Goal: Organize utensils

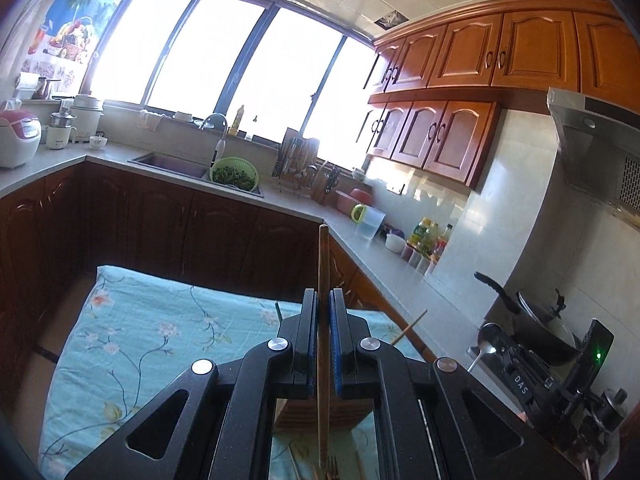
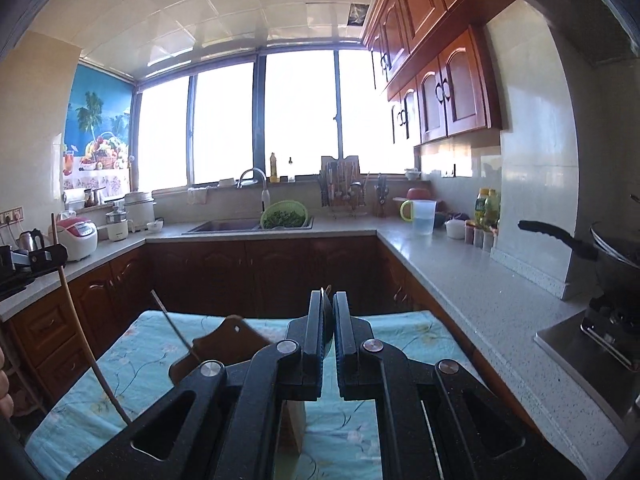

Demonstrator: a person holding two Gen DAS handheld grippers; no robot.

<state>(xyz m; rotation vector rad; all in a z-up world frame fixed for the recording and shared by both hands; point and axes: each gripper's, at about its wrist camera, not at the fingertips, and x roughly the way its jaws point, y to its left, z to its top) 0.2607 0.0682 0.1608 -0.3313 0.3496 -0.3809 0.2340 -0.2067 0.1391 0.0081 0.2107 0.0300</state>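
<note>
Above the wooden holder (image 1: 324, 412), left gripper (image 1: 324, 312) clamps a chopstick (image 1: 323, 264) pointing twelve o'clock; lower it straight. Right gripper (image 2: 329, 320) pinches something dark, perhaps a spoon.

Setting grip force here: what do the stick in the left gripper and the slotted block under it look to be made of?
The stick in the left gripper looks like wood or bamboo: matte brown, grain-like streaks, no shine. The block also looks wooden, warm brown with parallel ridges, possibly bamboo. The spoon at the right edge reads as polished metal, with a bright mirror-like bowl.
</note>
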